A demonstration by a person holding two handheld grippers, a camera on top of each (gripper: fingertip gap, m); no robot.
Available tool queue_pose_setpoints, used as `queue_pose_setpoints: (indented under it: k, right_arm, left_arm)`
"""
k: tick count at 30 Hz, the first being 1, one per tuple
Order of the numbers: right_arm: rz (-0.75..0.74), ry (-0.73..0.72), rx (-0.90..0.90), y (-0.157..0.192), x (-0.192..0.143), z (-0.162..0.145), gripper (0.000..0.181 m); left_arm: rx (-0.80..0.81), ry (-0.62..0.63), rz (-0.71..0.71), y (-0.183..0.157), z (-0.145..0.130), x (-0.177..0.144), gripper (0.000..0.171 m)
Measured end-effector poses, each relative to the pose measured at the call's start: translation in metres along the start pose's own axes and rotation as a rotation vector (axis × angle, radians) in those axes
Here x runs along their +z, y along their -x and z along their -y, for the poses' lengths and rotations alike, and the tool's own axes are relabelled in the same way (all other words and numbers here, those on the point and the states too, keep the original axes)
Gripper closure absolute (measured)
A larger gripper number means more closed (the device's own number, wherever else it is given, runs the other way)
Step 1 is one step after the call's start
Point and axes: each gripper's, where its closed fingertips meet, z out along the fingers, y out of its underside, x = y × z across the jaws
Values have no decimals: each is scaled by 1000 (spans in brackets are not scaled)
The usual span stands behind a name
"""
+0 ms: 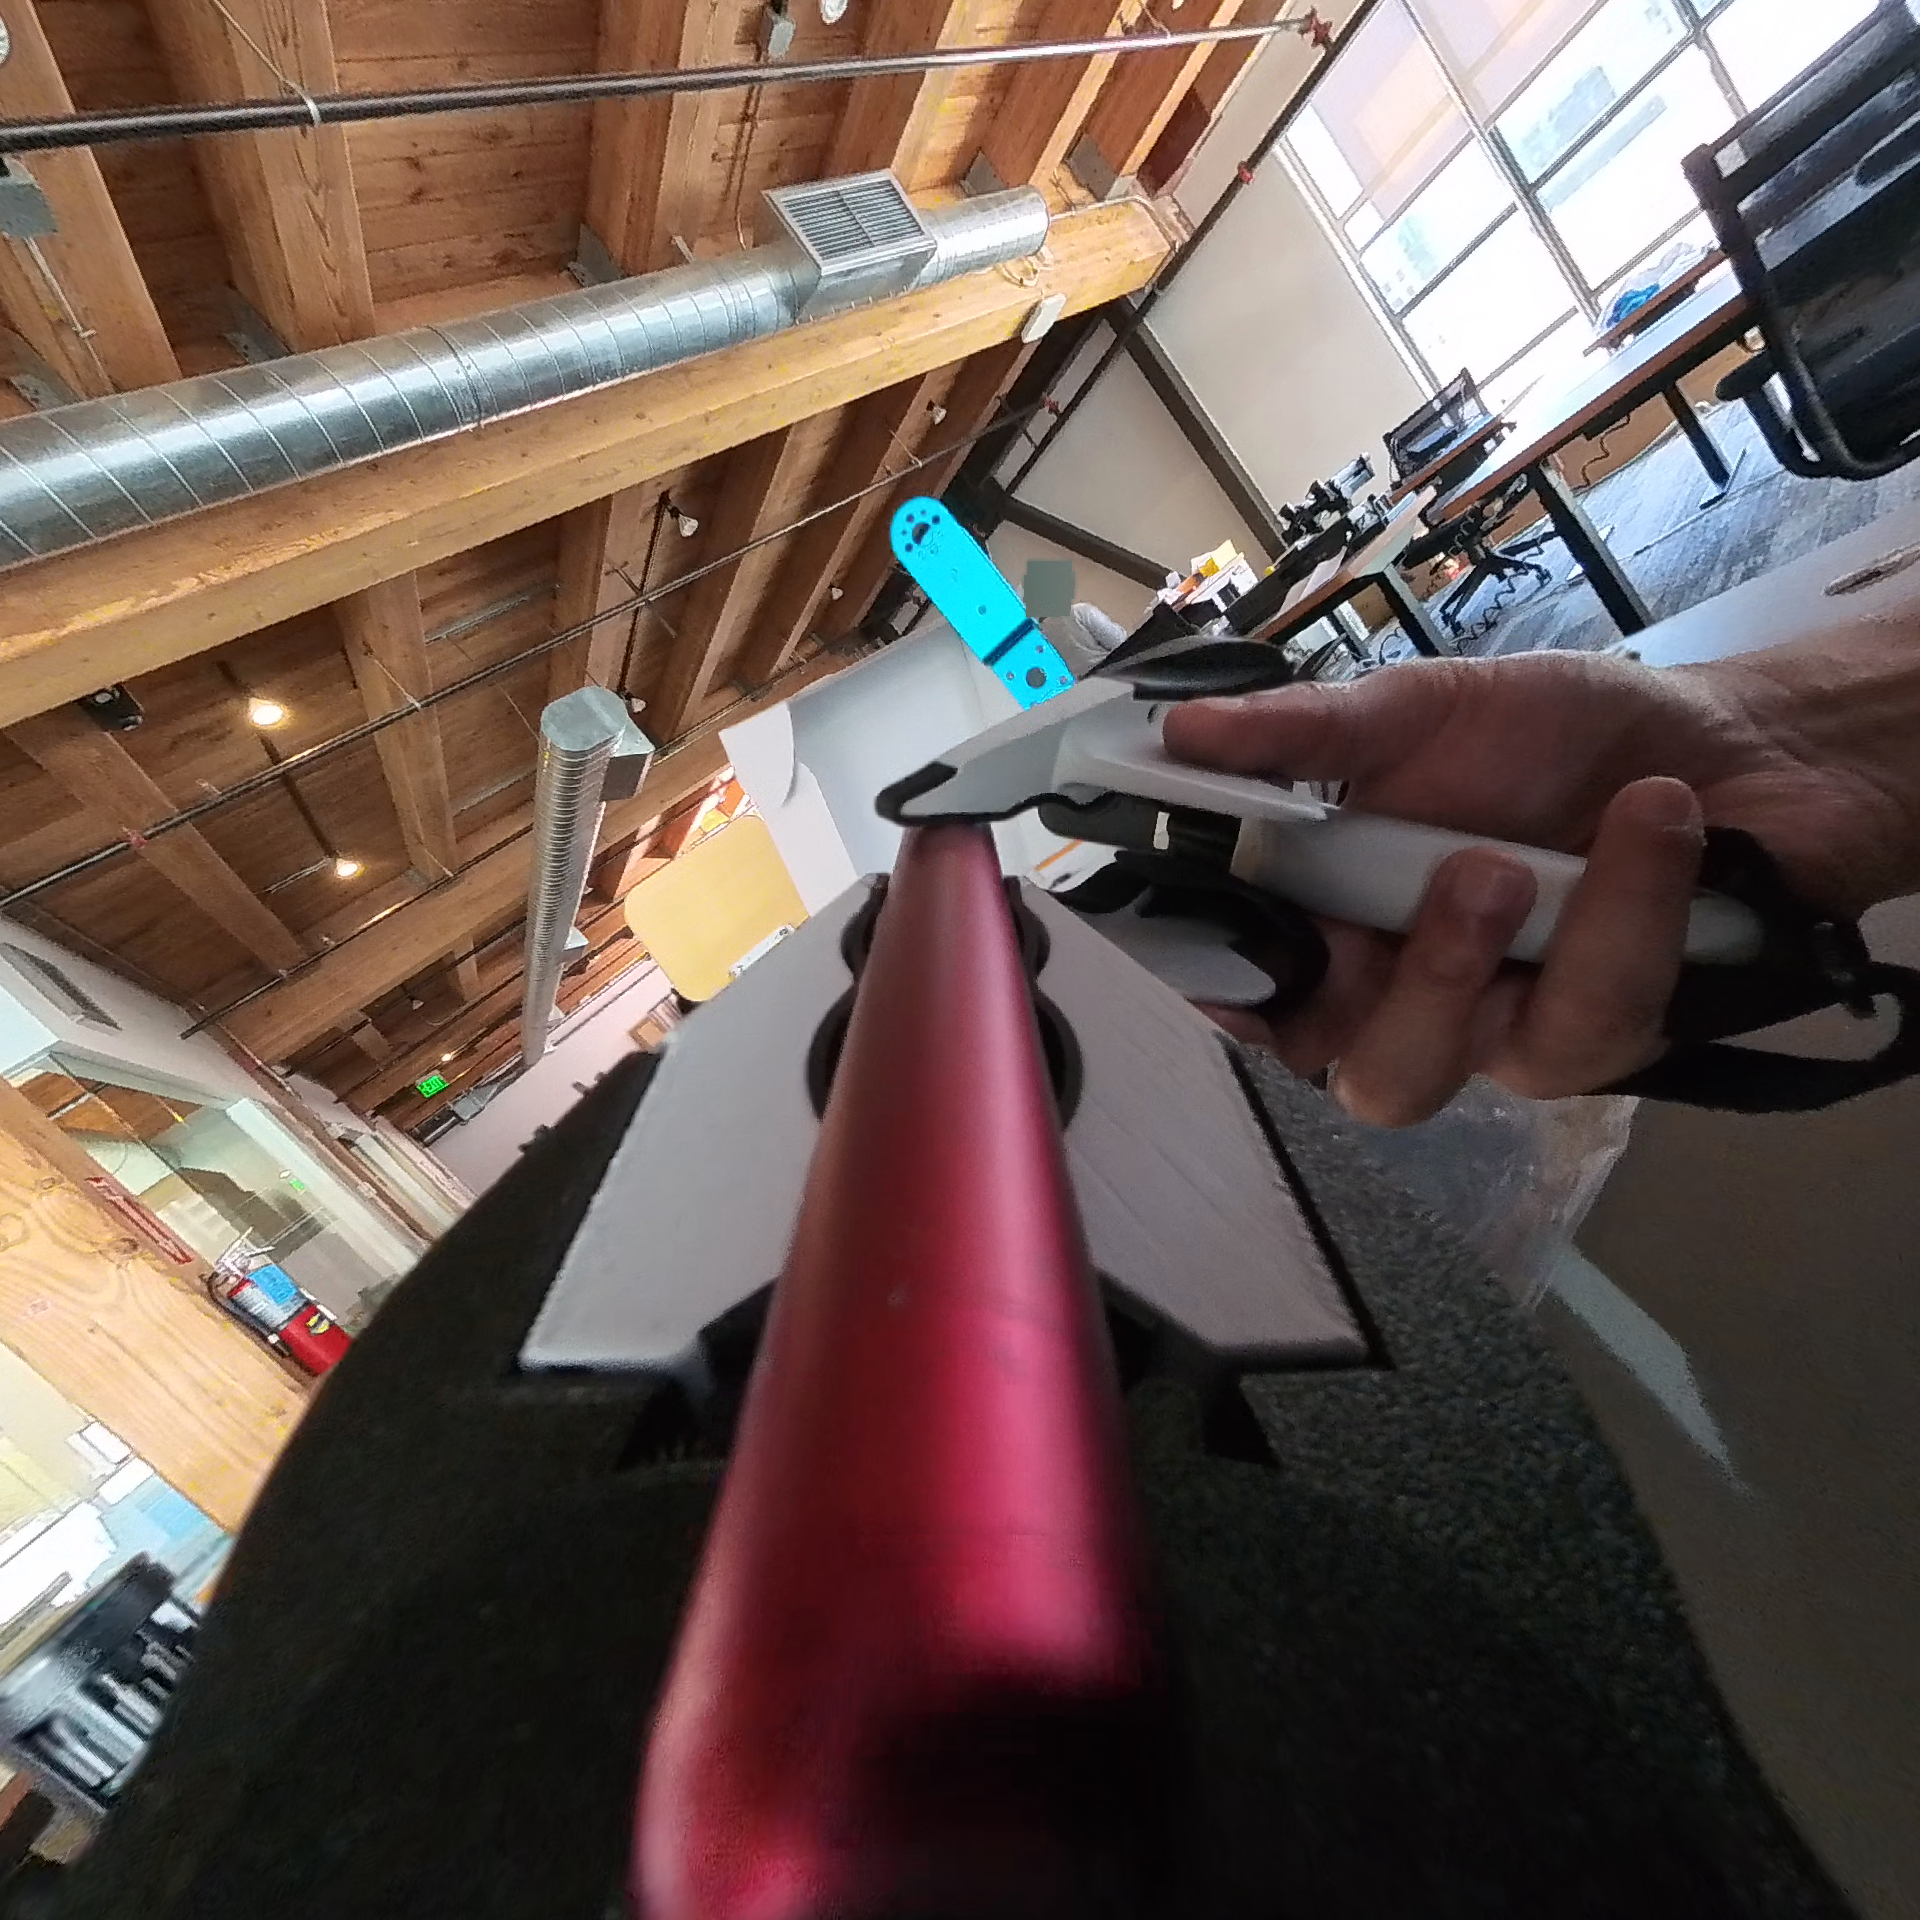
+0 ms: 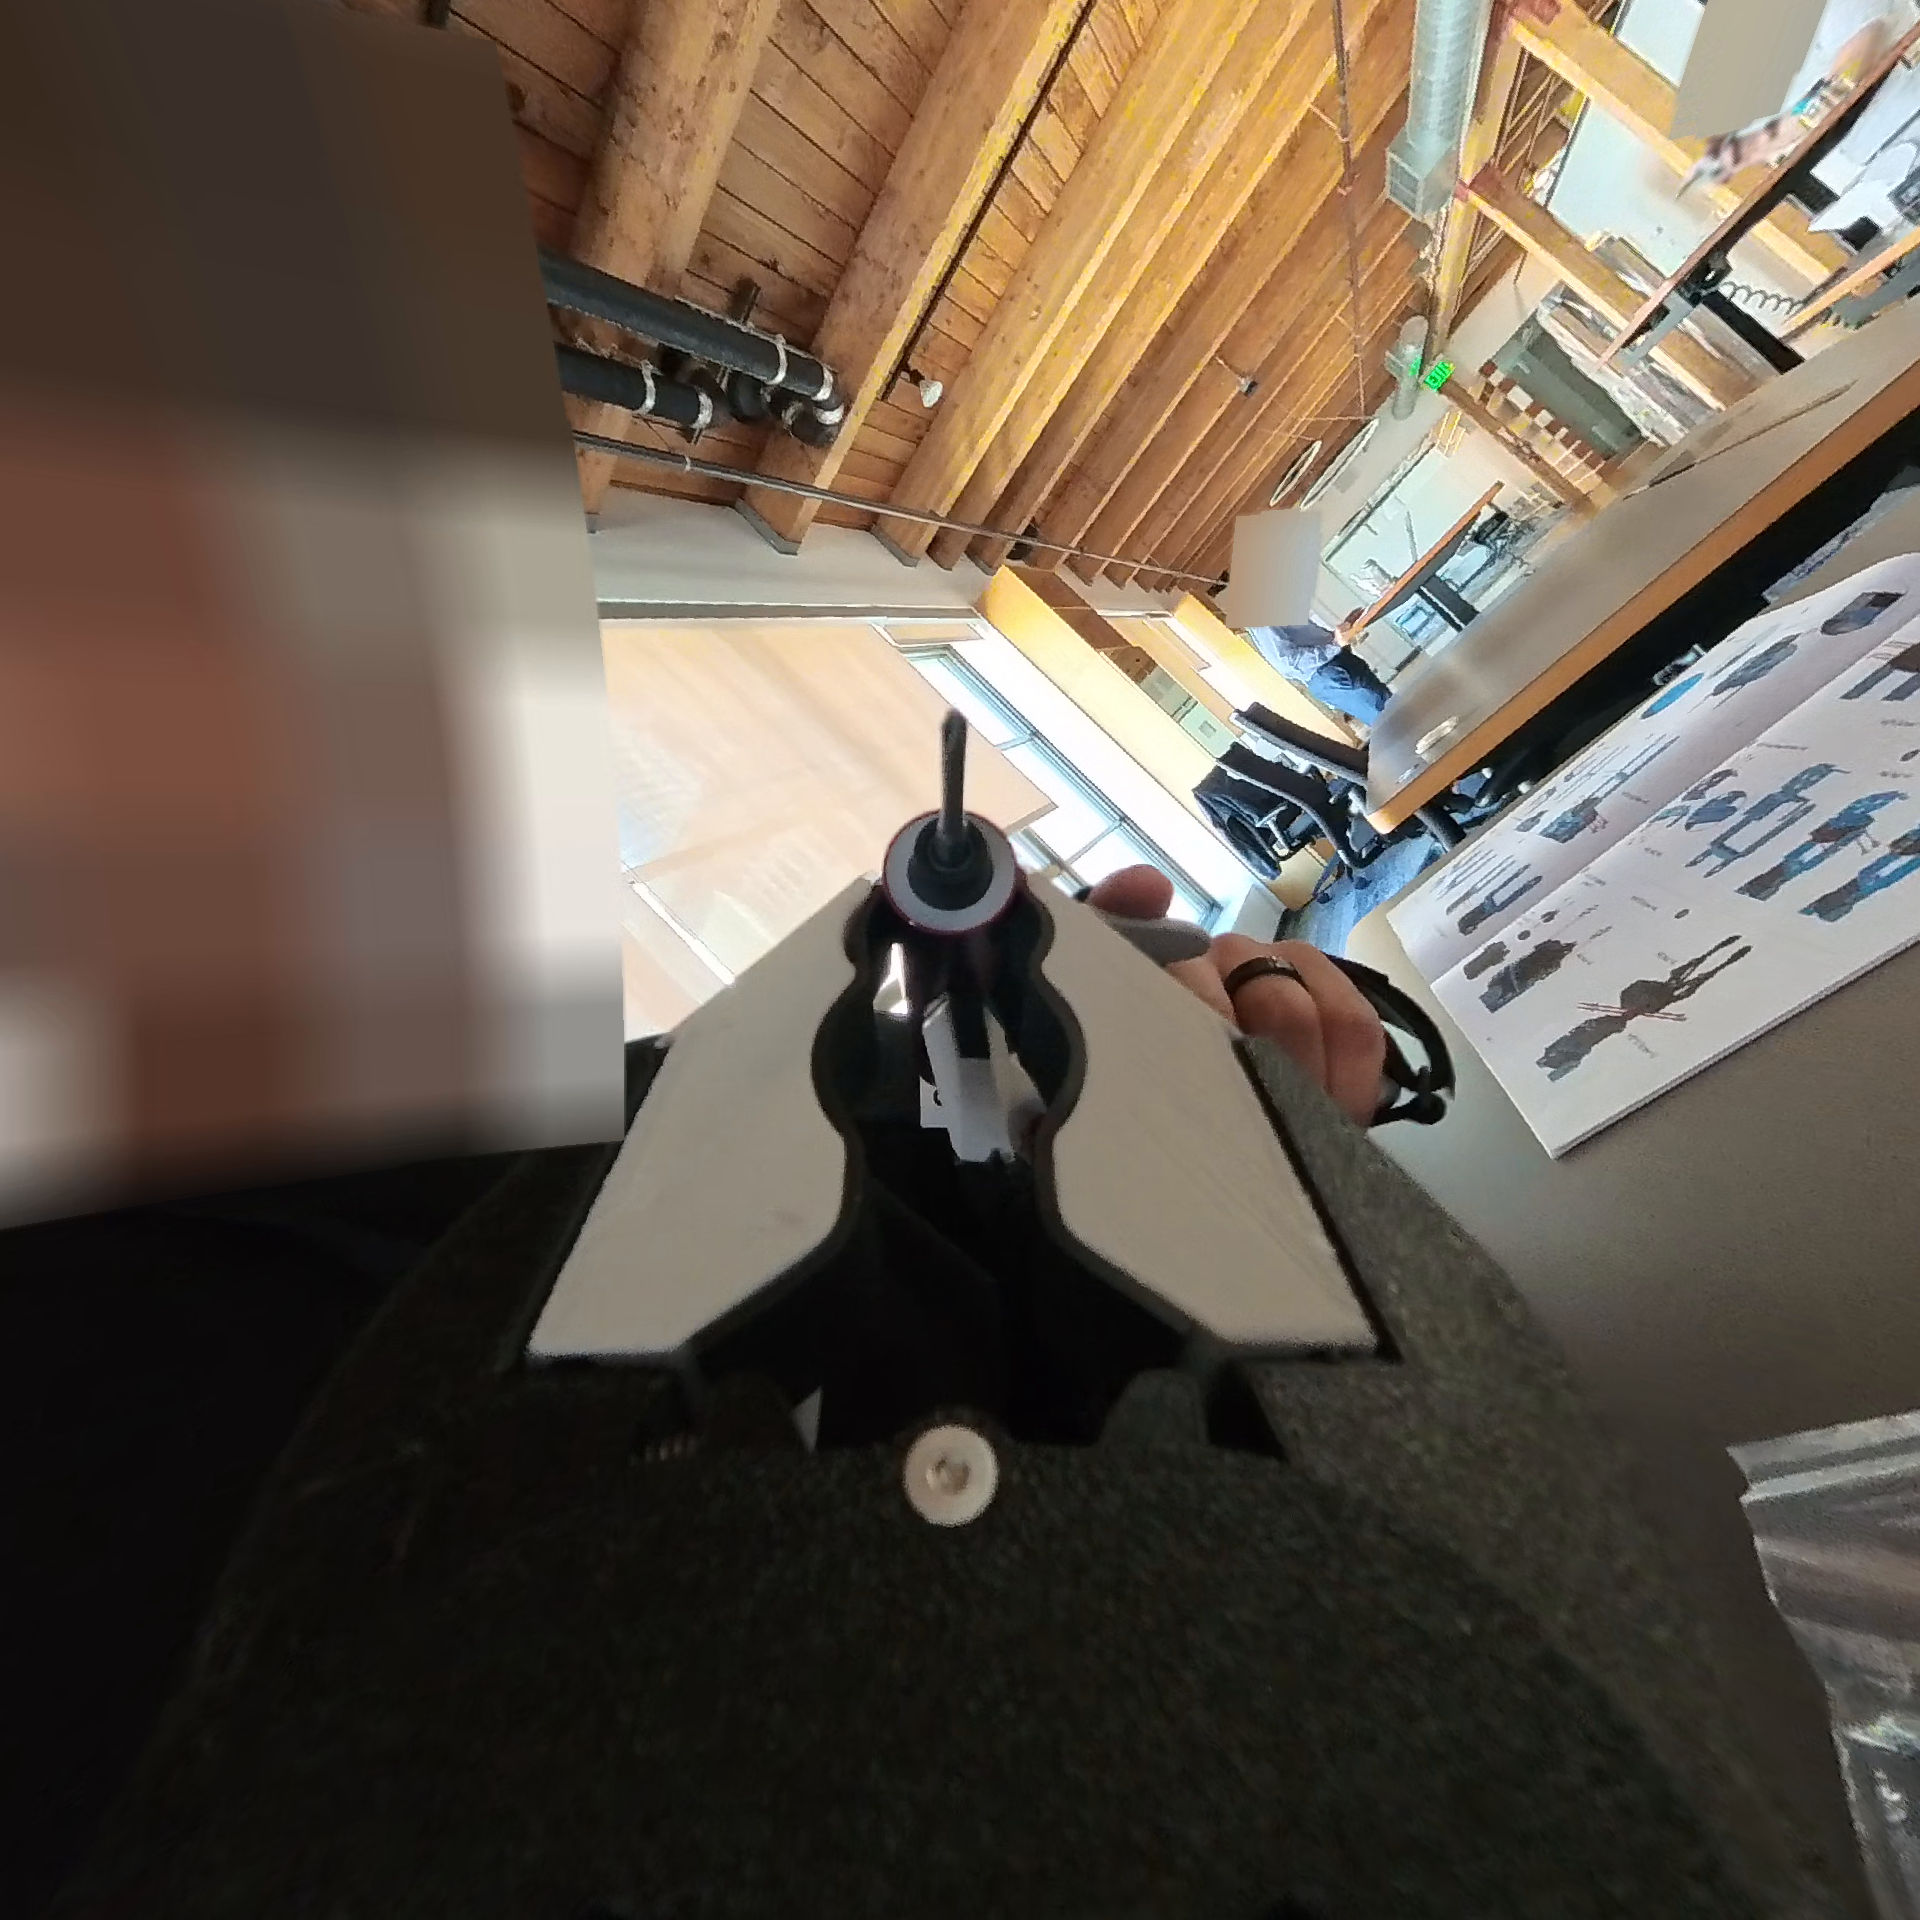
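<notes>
We see a red driver [image 1: 935,1299] held up in the air between both tools, with the ceiling beams behind it. Its handle runs straight out from the left wrist camera, and the left tool [image 1: 945,914] is closed on it, one white finger pressed to each side. In the right wrist view the driver's ringed front end sits at the fingertips of the right tool [image 2: 951,914], which clamps about that collar, and a thin black bit [image 2: 951,774] sticks out beyond it into open air, touching nothing. From the left, the right tool comes in from the side, gripped by a hand [image 1: 1558,831], and its black-edged finger meets the far end of the handle. Behind the right tool's fingers we can see the other hand [image 2: 1309,1008], which wears a dark ring. Below them lies the grey surface [image 2: 1558,1299], carrying a printed sheet [image 2: 1662,883] of part drawings and, nearer the camera, a clear bag [image 2: 1849,1558]. A cyan bracket [image 1: 966,603] stands farther off, beyond both tools.
</notes>
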Motion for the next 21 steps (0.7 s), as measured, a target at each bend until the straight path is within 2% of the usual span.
queue_pose_setpoints:
  k: [1,3,7,10,13,21]
  right_arm:
    - [-3,11,-8,-1,0,-2,161]
    - [11,46,7,-2,5,-11,162]
    - [8,11,37,-8,1,-3,161]
    - [11,4,41,-8,-4,-1,161]
    - [6,-4,31,-8,-9,4,162]
    - [7,-17,16,-6,-11,10,161]
  left_arm:
    - [8,-1,0,-1,-1,1,149]
    - [28,5,10,-2,-2,4,149]
    - [-8,51,-10,0,-10,11,150]
    - [35,48,29,-1,-12,13,149]
    - [-17,55,7,-1,-14,15,147]
    - [-11,41,16,0,-13,15,150]
